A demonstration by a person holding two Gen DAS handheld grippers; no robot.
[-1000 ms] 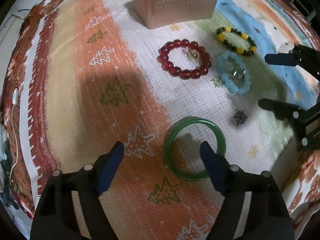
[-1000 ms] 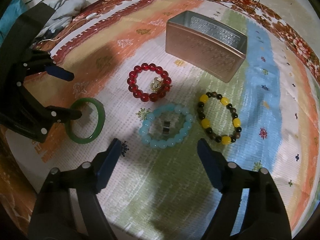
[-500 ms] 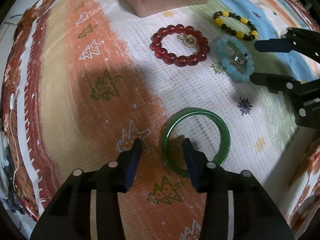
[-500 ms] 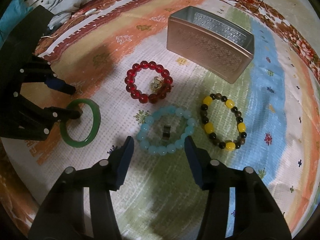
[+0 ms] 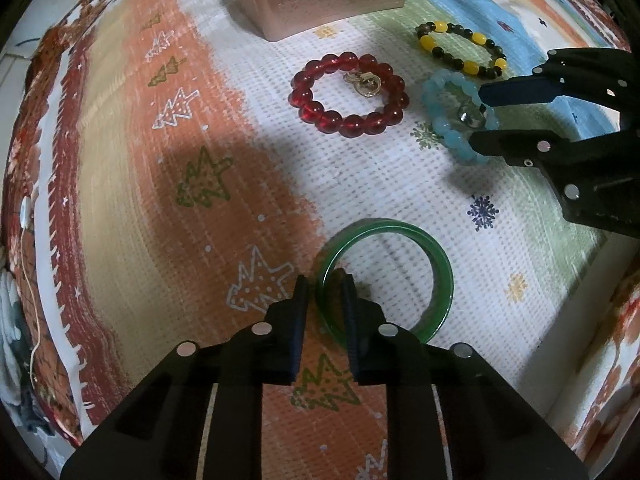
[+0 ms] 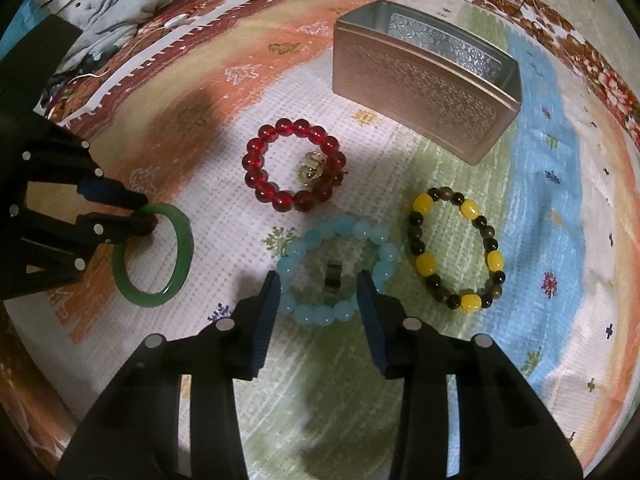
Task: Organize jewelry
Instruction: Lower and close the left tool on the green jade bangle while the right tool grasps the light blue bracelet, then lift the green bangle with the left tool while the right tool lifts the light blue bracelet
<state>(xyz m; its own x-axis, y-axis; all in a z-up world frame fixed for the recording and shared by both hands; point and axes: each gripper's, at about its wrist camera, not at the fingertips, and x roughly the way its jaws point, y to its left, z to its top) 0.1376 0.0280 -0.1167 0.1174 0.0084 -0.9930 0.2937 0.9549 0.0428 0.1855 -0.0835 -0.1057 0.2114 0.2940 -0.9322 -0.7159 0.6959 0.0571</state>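
left wrist: left gripper (image 5: 323, 280) jaws pinched on near rim of glossy green round jade bangle (image 5: 438, 268), flat on striped cloth (image 5: 240, 184); red glass-bead bracelet (image 5: 348, 94) ahead | right wrist: right gripper (image 6: 318, 284) jaws apart, straddling pale-blue bead bracelet (image 6: 340, 270); yellow-and-dark bead bracelet (image 6: 456, 248) right; embossed metal tin (image 6: 416, 92) beyond

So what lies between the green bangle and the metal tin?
The red bead bracelet sits roughly between the green bangle and the metal tin; otherwise only patterned cloth. The right wrist view shows it best.
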